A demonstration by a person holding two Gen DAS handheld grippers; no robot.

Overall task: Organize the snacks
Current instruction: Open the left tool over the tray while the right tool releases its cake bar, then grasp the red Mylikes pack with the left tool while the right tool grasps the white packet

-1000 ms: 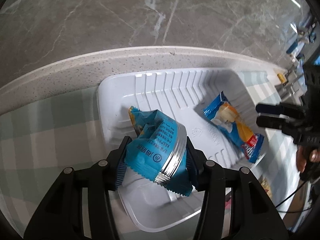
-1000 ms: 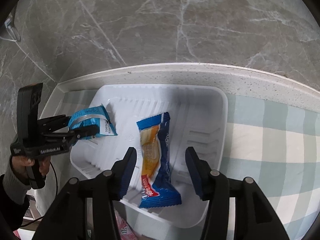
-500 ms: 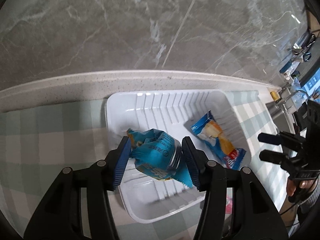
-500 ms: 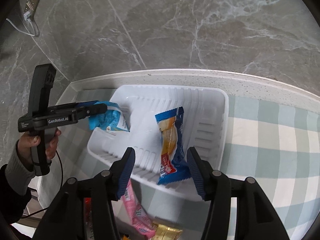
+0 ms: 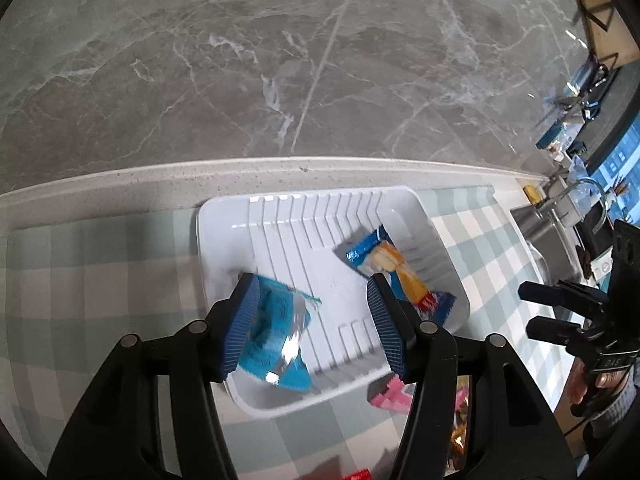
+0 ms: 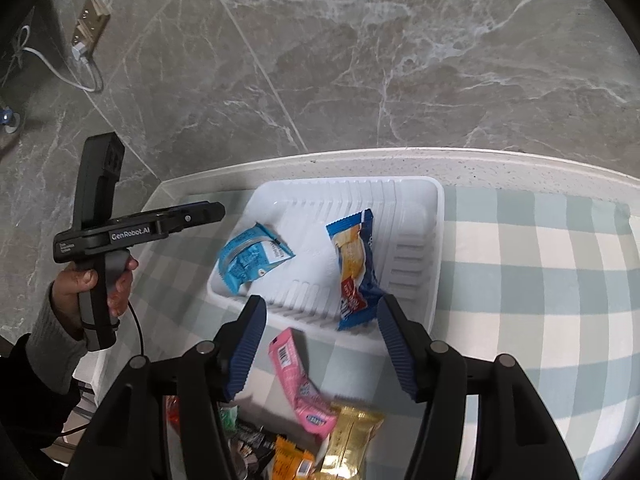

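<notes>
Left wrist view: both tools released, two packets in tray

Left wrist view shows the left tool (image 5: 312, 316) with jaws apart and opening. Light-blue packet (image 5: 276, 340) sits in the gap, close against the left pad (image 5: 240, 324), well clear of the right one. It is blurred here, so contact with the left pad can't be confirmed. In the right wrist view the same packet (image 6: 250, 256) lies in the white tray (image 6: 436, 240), at the tray's left end, apart from the left tool (image 6: 212, 210), whose tips point over the tray's left edge. So: released, nothing gripped.

Right tool (image 6: 320, 344) also has jaws apart and opening, nothing pressed between the pads. It hangs over the tray's near rim. Dark-blue packet (image 6: 354, 268) lies lengthwise in the tray's right half, lower end just ahead of the right pad, not touched. Pink packet (image 6: 298, 380) lies on the checked cloth (image 6: 540, 280) outside the tray, below and between the pads. Gold packet (image 6: 352, 436) and an orange packet (image 6: 292, 460) sit nearer the camera, beside the pink one.

Tray stands on the cloth-covered table, close to its pale back edge (image 6: 480, 160), with a grey marble wall (image 6: 360, 60) behind. A person's hand (image 6: 92, 284) holds the left tool's handle.
</notes>
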